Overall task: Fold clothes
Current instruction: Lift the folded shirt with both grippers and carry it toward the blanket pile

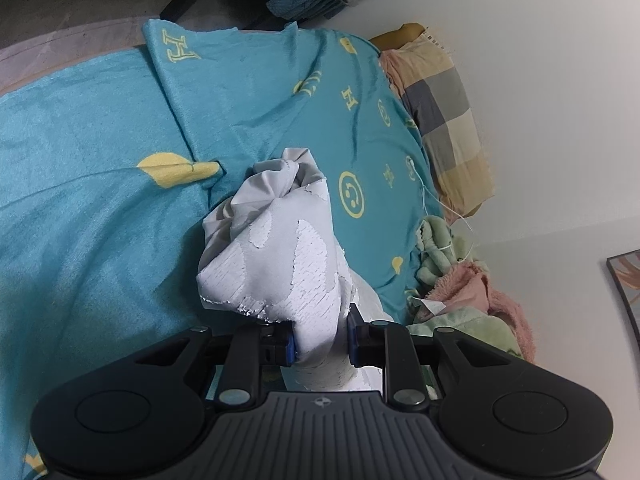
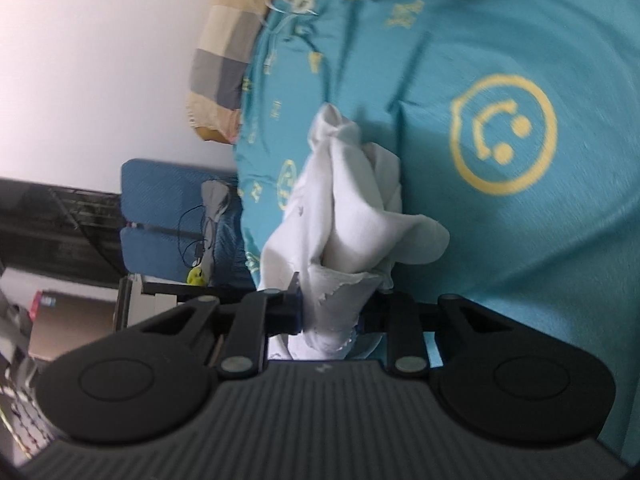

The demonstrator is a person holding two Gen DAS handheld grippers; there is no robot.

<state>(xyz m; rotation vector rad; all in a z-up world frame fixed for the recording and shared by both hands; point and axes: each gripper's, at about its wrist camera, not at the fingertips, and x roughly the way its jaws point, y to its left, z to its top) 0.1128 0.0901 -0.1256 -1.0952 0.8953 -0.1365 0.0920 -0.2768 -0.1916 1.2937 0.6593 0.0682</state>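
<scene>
A white garment [image 1: 280, 256] with a cracked white print is bunched up and held above a teal bedsheet [image 1: 100, 160] with yellow smiley and letter marks. My left gripper [image 1: 322, 340] is shut on one bunched part of it. My right gripper [image 2: 330, 312] is shut on another bunch of the same white garment [image 2: 352, 208], which stands up crumpled in front of the fingers. The teal sheet [image 2: 520, 240] fills the right of the right wrist view. The rest of the garment is hidden below both grippers.
A checked pillow [image 1: 444, 120] lies by the white wall, also in the right wrist view [image 2: 224, 68]. Green and pink fleece clothes [image 1: 468, 292] are heaped at the bed's right. A blue chair [image 2: 168, 216] with cables and a cluttered floor are beyond the bed edge.
</scene>
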